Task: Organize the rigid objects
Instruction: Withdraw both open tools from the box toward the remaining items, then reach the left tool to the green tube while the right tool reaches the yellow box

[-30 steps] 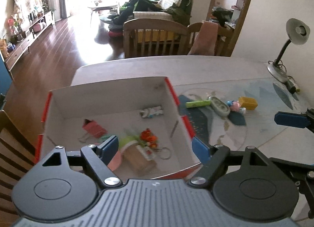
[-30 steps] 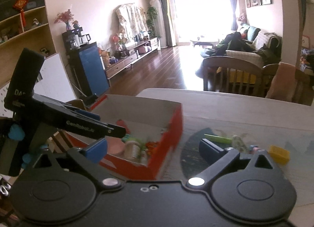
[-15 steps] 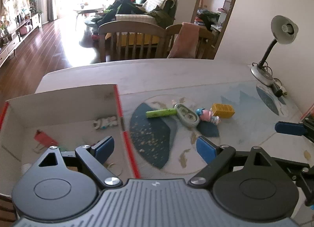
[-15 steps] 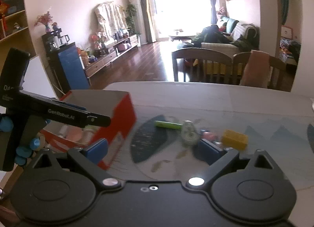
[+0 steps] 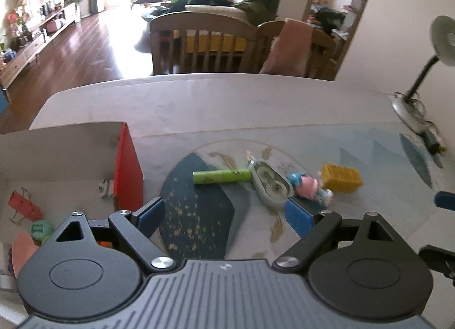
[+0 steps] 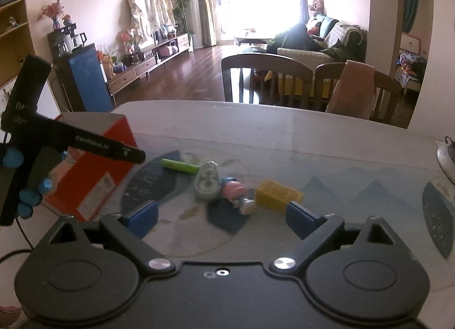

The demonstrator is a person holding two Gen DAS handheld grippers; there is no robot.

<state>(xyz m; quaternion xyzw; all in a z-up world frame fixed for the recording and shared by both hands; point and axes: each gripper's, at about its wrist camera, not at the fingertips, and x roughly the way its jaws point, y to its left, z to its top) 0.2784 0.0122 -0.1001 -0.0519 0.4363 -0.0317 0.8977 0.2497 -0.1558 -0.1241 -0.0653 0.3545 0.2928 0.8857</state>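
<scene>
A red-and-white box (image 5: 128, 167) stands at the table's left and holds several small items; it also shows in the right wrist view (image 6: 93, 170). On the mat lie a green tube (image 5: 221, 177), a grey oval tape dispenser (image 5: 270, 184), a pink-and-blue toy figure (image 5: 308, 187) and a yellow block (image 5: 341, 178). The right wrist view shows the same tube (image 6: 179, 166), dispenser (image 6: 207, 181), figure (image 6: 236, 191) and block (image 6: 277, 195). My left gripper (image 5: 224, 216) is open and empty, just short of the tube and dispenser. My right gripper (image 6: 223, 219) is open and empty, just short of the figure.
A desk lamp (image 5: 412, 101) with its cable stands at the table's far right. Wooden chairs (image 5: 204, 42) line the far edge, one draped with a pink cloth (image 5: 290, 47). The left gripper's body (image 6: 25, 141) reaches in at the left of the right wrist view.
Both grippers have swung right, away from the box and toward the loose items on the mat. Both stayed open and empty.
</scene>
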